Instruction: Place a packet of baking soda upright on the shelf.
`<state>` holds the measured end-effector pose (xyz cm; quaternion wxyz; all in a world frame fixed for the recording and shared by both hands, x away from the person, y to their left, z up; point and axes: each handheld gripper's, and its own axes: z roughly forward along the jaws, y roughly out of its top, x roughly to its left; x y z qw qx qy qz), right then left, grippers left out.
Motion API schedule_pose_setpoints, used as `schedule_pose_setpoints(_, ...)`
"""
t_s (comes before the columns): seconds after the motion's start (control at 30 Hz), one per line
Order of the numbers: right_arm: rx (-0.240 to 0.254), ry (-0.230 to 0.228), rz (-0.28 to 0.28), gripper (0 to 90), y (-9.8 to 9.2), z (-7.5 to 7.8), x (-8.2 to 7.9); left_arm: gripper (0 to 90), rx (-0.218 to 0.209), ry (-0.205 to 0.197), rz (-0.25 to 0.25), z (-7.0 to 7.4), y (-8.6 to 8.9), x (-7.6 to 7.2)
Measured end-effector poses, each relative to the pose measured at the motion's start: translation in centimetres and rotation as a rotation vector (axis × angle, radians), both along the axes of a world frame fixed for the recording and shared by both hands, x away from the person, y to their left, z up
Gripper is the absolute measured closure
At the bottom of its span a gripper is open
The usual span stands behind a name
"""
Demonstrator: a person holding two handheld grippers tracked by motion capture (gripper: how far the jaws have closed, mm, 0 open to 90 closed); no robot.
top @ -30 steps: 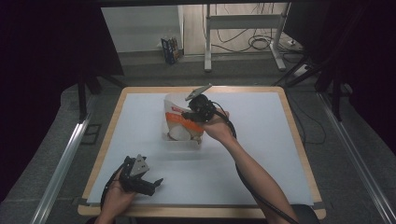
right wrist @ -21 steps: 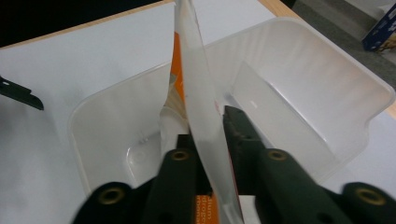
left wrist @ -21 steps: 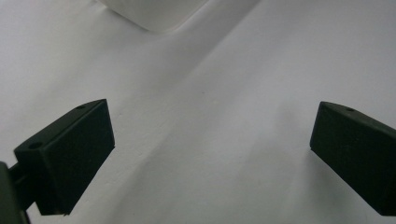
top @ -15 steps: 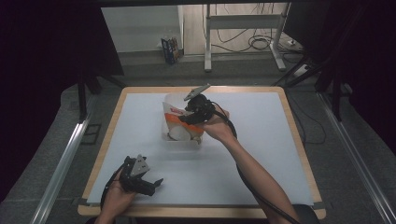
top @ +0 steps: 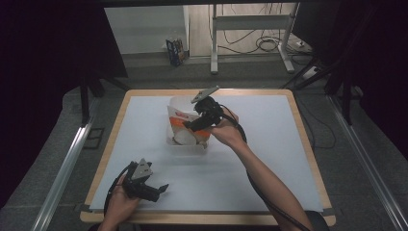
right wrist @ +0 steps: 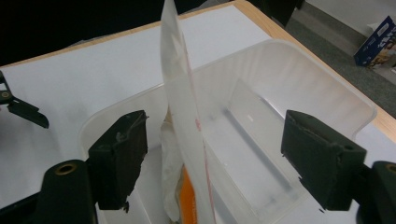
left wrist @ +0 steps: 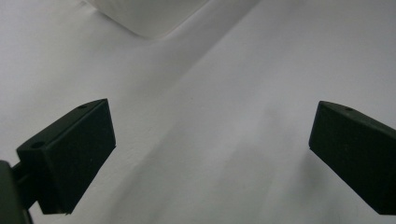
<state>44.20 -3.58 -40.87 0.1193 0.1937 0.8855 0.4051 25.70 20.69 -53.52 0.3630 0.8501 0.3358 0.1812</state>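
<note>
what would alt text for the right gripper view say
The right gripper hangs open over a clear plastic bin, its black jaws either side of a white and orange packet standing on edge inside. The bin sits on a white table; the left gripper's jaw tip shows at far left.

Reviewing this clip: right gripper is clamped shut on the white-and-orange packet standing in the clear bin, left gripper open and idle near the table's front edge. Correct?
Not quite. The right gripper is open: the right gripper view shows its jaws spread wide either side of the packet, touching nothing. The packet does stand in the clear bin, and the left gripper does sit open near the front edge.
</note>
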Motion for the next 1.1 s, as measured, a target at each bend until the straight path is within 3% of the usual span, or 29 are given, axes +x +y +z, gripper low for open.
schedule_pose_setpoints(0.2,0.001,-0.006,0.006,17.3,-0.4,0.2,-0.3,0.2,0.008,-0.015,0.001,-0.1,0.0,0.0)
schedule_pose_setpoints(0.33,0.011,0.029,0.01,14.1,-0.6,0.1,-0.3,0.2,0.007,-0.019,-0.001,-0.1,-0.1,-0.1)
schedule_pose_setpoints(0.6,0.031,0.017,0.01,9.7,-1.4,0.5,-0.7,0.1,0.017,-0.027,-0.011,-0.1,-0.2,-0.1)
schedule_pose_setpoints(1.1,0.02,-0.005,-0.002,1.7,-2.5,0.7,-1.5,0.0,0.018,-0.035,-0.015,-0.1,-0.2,-0.2)
